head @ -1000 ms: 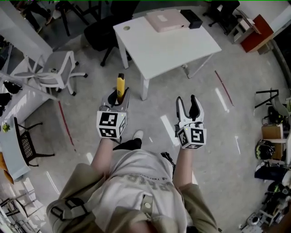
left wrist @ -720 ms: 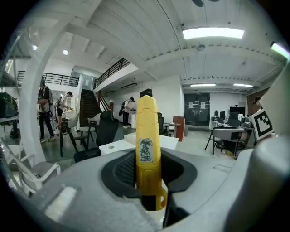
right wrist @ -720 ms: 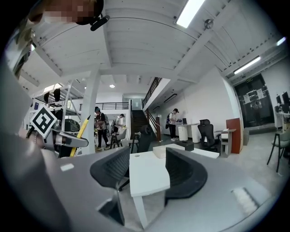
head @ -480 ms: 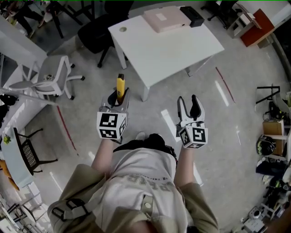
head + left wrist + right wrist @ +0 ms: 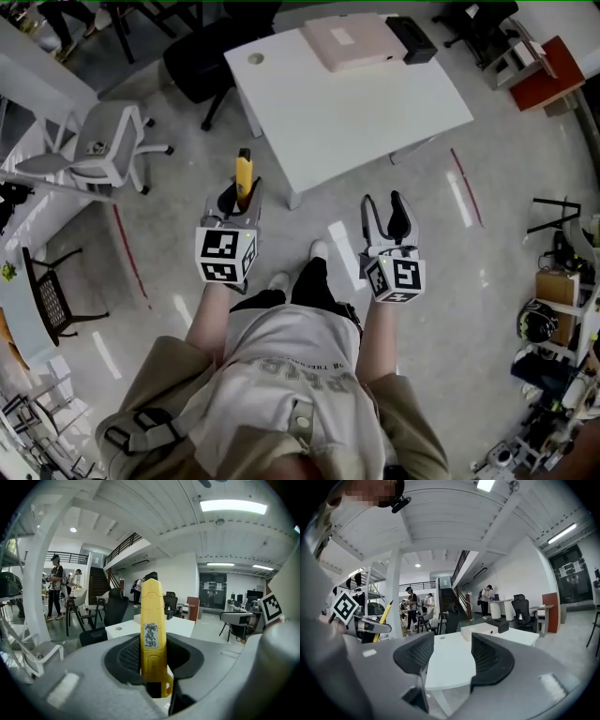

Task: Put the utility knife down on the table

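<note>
A yellow utility knife [image 5: 243, 174] [image 5: 153, 634] sticks forward out of my left gripper [image 5: 239, 198] [image 5: 154, 656], whose jaws are shut on its handle. The knife's tip points toward the white table [image 5: 375, 108] [image 5: 180, 626] just ahead. My right gripper [image 5: 388, 217] [image 5: 449, 656] hangs open beside it with nothing between its fingers. The right gripper view shows the table's near edge [image 5: 450, 667] straight in front and the knife [image 5: 382, 619] at its left.
A pink flat box [image 5: 352, 41] and a black box [image 5: 411, 39] lie at the table's far end. A black office chair [image 5: 202, 62] stands behind the table, a white chair [image 5: 98, 150] at the left. Several people stand far off in the room [image 5: 55, 585].
The table has come closer in the head view: the person has walked toward it with both grippers held out front. The knife stays gripped, and the right jaws stay apart.
</note>
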A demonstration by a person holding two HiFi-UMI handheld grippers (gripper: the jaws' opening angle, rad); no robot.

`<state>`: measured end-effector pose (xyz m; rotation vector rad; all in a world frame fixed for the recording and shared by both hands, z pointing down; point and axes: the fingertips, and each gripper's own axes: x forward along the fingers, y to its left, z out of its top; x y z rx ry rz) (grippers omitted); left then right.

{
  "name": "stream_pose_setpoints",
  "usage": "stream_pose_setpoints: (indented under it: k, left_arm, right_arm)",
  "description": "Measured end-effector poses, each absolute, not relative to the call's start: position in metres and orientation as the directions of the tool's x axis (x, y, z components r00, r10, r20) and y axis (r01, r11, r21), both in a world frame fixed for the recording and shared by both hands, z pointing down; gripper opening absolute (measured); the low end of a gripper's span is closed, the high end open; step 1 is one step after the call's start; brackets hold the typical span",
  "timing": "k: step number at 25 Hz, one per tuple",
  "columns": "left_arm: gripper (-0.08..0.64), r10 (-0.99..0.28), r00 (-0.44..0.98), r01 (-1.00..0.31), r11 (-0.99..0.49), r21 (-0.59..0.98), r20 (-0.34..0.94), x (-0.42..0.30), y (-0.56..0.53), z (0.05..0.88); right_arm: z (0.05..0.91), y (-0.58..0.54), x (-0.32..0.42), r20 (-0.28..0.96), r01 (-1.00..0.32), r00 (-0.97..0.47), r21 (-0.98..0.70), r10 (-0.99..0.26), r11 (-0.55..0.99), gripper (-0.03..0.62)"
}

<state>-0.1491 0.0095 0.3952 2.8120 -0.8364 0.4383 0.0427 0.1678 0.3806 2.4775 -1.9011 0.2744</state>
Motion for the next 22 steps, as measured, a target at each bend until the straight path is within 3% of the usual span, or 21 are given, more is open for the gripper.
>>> stream_pose_setpoints:
  k: [13,22]
  left_arm:
    - [0.101,-0.586,0.742,-0.636,-0.769,0.067,0.324,-0.043,-0.034,0.389]
    - [0.101,-0.601,0.712,-0.662,-0.747,0.060,0.363,-0.006,-0.032,0.402]
  right_arm:
    - [0.377,0.097,0.158,0.141,-0.989,0.109,-0.084,-0.984,-0.122,0.222]
    - [0.391,0.085,0.193,0.167,-0.993,0.034,-0.105,-0.985,-0.052,0.222]
